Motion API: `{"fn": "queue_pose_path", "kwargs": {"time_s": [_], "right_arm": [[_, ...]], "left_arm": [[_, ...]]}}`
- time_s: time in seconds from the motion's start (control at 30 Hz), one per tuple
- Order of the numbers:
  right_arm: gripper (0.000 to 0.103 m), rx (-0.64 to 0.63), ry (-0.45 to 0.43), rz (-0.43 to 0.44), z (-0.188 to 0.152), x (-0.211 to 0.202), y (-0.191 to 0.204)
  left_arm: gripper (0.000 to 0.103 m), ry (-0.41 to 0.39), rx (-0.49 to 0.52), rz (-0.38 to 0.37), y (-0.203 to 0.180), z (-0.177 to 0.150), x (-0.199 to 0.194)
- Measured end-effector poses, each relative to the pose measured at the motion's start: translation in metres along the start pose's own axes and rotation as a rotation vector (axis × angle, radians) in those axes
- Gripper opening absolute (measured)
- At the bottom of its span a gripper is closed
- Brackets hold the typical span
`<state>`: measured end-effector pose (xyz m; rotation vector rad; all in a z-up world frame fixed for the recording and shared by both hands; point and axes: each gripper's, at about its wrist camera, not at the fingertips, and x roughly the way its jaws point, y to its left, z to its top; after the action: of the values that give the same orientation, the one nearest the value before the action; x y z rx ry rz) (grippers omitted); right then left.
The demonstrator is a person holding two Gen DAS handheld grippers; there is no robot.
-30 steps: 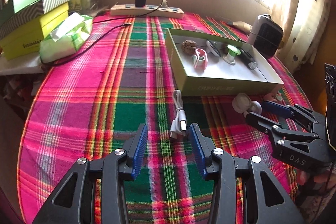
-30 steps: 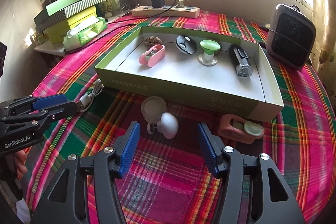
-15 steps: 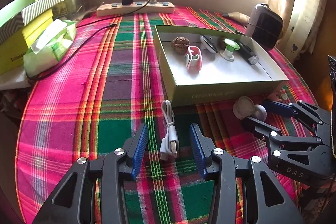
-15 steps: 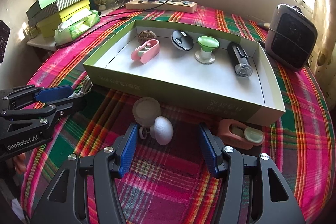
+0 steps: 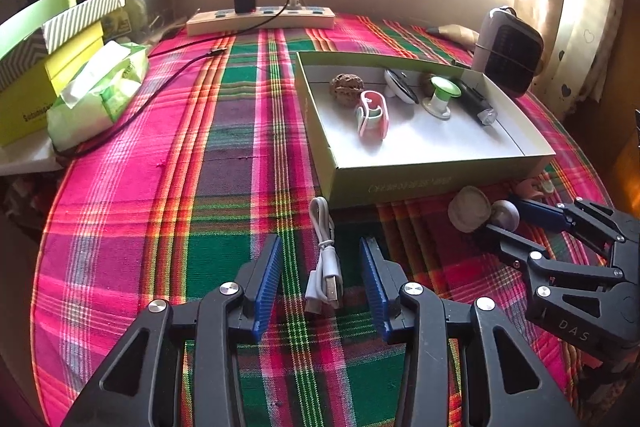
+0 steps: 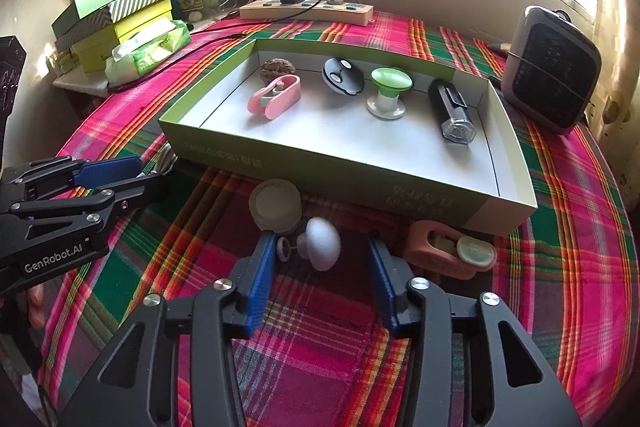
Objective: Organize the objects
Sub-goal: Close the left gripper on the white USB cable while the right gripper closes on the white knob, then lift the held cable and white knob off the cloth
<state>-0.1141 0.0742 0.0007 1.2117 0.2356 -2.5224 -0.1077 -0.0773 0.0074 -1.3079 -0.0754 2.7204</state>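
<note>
A coiled white USB cable (image 5: 325, 259) lies on the plaid cloth between the open fingers of my left gripper (image 5: 320, 259). My right gripper (image 6: 322, 253) is open around a white mushroom-shaped knob (image 6: 322, 243), beside a round white lid (image 6: 276, 205). A pink-and-green holder (image 6: 452, 251) lies to the right of the knob. The green-walled box (image 6: 360, 167) holds a walnut (image 6: 277, 69), a pink clip (image 6: 276, 95), a black-and-white disc (image 6: 342, 77), a green-topped knob (image 6: 390, 87) and a black cylinder (image 6: 452, 111).
A grey heater (image 6: 550, 67) stands right of the box. A power strip (image 5: 260, 19) with a black charger and cable lies at the back. A tissue pack (image 5: 96, 91) and stacked boxes (image 5: 44, 67) sit at the left edge.
Both grippers have moved forward and lower. The USB cable now lies between the left fingers and the mushroom knob between the right fingers. Both stay open.
</note>
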Motion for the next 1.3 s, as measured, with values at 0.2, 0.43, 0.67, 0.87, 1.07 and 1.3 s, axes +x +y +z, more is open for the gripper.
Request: {"fn": "queue_pose_path", "kwargs": {"time_s": [0.2, 0.43, 0.67, 0.87, 1.07, 1.3], "right_arm": [[0.033, 0.028, -0.006, 0.009, -0.0031, -0.0023, -0.0055], [0.033, 0.022, -0.005, 0.012, -0.0028, -0.0031, -0.0046], [0.033, 0.020, -0.005, 0.019, -0.0028, -0.0034, -0.0059], [0.033, 0.021, -0.005, 0.023, -0.0033, -0.0039, -0.0065], [0.033, 0.026, -0.006, 0.029, -0.0036, -0.0044, -0.0067], [0.033, 0.027, -0.006, 0.029, -0.0035, -0.0041, -0.0060]], "left_arm": [[0.023, -0.003, -0.019, 0.012, 0.0036, 0.0009, 0.0004], [0.015, -0.002, -0.021, 0.015, 0.0034, 0.0016, 0.0010], [0.013, -0.007, -0.028, 0.034, 0.0022, 0.0032, 0.0029], [0.010, -0.011, -0.039, 0.043, 0.0022, 0.0033, 0.0032], [0.010, -0.011, -0.039, 0.042, 0.0029, 0.0036, 0.0031], [0.010, -0.011, -0.038, 0.038, 0.0021, 0.0041, 0.0030]]}}
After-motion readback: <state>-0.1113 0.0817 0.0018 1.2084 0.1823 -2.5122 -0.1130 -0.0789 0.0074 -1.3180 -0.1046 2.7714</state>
